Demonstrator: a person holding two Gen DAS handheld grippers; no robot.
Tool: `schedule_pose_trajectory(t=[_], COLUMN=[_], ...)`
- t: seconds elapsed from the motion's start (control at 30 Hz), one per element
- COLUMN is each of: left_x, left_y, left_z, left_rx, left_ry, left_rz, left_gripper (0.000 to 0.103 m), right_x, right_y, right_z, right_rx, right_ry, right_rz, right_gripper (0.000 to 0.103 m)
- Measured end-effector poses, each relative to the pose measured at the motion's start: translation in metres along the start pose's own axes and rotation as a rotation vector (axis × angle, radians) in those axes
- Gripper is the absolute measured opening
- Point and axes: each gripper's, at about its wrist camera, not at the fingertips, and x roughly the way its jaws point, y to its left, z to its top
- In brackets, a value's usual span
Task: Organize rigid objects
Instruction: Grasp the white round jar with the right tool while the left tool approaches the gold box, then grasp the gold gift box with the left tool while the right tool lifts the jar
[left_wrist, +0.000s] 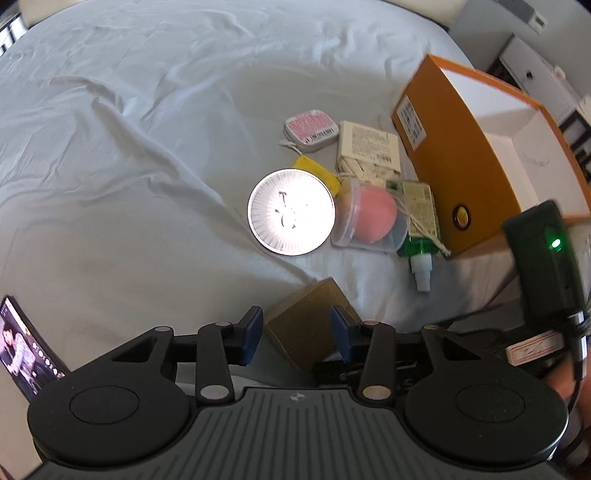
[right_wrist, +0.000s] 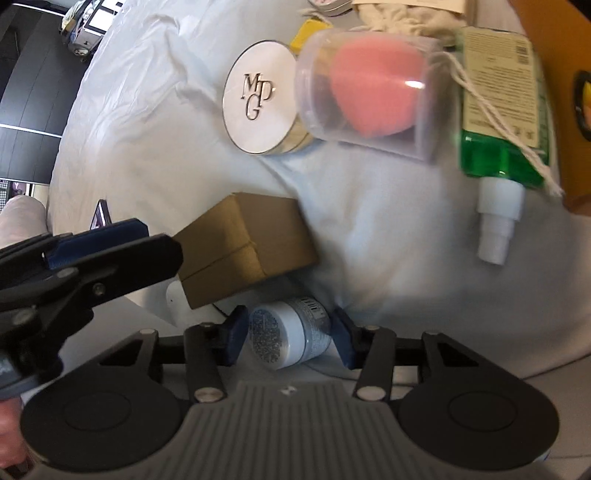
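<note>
My left gripper (left_wrist: 297, 332) stands open over a small brown cardboard box (left_wrist: 306, 328) on the white bedsheet, with a gap beside its left pad. In the right wrist view the box (right_wrist: 243, 240) lies just past that gripper's fingers (right_wrist: 110, 254). My right gripper (right_wrist: 288, 336) is shut on a small white jar with a printed label (right_wrist: 288, 334), lying on its side with a pad against each side. Beyond lie a round white compact (left_wrist: 291, 212), a clear case with a pink sponge (left_wrist: 369, 218) and a green bottle (left_wrist: 421, 221).
An open orange box with a white inside (left_wrist: 461, 166) stands at the right. A pink tin (left_wrist: 310, 129), a cream packet (left_wrist: 369, 147) and a yellow item (left_wrist: 317, 170) lie behind the compact. A lit phone (left_wrist: 22, 350) rests at the left. A black unit with a green light (left_wrist: 543, 266) is at the right edge.
</note>
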Motion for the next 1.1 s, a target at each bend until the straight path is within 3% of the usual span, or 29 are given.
schedule_pose_trajectory(t=[0.07,0.13,0.23,0.43,0.6,0.67,0.8,0.93,1.1], left_x=[0.001,0.002,0.006,0.027,0.045,0.049,0.055,0.063,0.070], left_y=[-0.006,-0.014,-0.034,-0.069,-0.067,-0.064,-0.064,-0.069,-0.072], left_z=[0.001,0.003,0.003,0.001,0.009,0.012,0.011,0.011,0.013], left_rx=[0.048,0.112,0.261,0.539,0.539,0.513,0.504,0.534,0.515], left_ry=[0.024,0.047,0.076,0.144,0.217,0.234,0.258,0.272,0.277], left_rz=[0.010,0.014,0.051,0.168,0.183,0.173,0.180,0.211,0.206], left_gripper=[0.057,0.063,0.073,0.080,0.078,0.071,0.067,0.066,0.061], right_x=[-0.007,-0.016,-0.037,-0.065,-0.071,-0.075,-0.083,-0.088,-0.072], right_y=[-0.005,-0.010,-0.021,-0.036,-0.043,-0.042,-0.024,-0.021,-0.014], right_z=[-0.002,-0.004,-0.004,-0.007,-0.015,-0.019,-0.034,-0.040,-0.047], right_rx=[-0.006,-0.008,-0.003,-0.036,-0.053,-0.128,-0.322,-0.406,-0.460], right_ry=[-0.020,-0.048,-0.110,-0.226,-0.247,-0.279,-0.362,-0.350,-0.342], right_rz=[-0.010,-0.027,-0.057,-0.173,-0.176,-0.195,-0.237,-0.240,-0.311], right_gripper=[0.049,0.040,0.039,0.039,0.040,0.041,0.054,0.054,0.053])
